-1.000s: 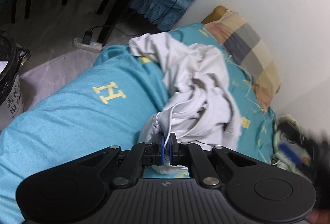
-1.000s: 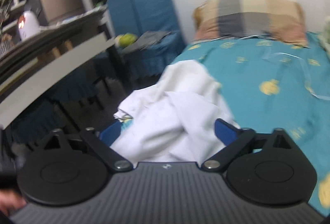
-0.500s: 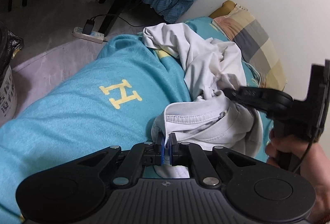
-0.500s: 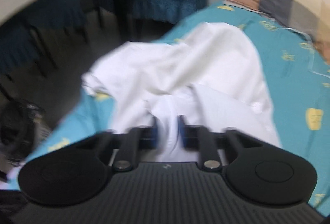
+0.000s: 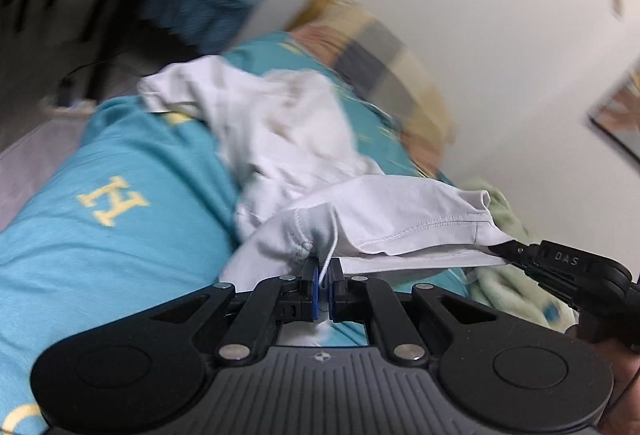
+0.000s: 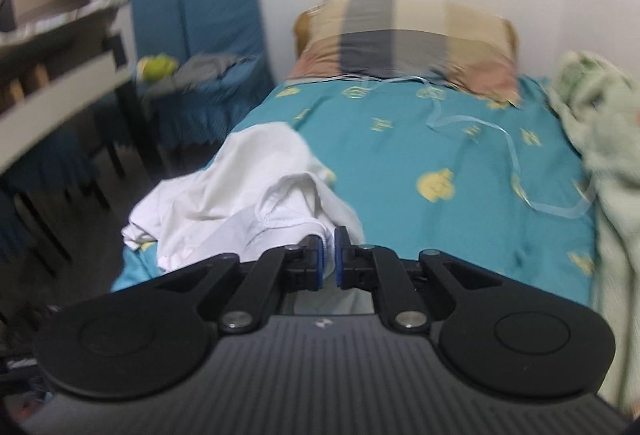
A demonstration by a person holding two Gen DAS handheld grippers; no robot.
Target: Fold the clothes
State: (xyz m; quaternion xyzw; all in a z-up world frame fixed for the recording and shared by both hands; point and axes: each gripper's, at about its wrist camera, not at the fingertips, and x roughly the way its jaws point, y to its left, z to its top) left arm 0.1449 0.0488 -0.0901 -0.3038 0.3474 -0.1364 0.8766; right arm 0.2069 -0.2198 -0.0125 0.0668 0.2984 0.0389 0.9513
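"DAS" marks right tool (image 5: 506, 247), seemingly pinching white garment (image 5: 400, 211).

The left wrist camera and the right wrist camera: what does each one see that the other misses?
Only the left wrist view shows the other gripper from outside, the right gripper, pinching the white garment, plus a framed picture. Only the right shows the blue chair and a ribbon. Both share the teal bedsheet, plaid pillow and the left gripper view's garment.
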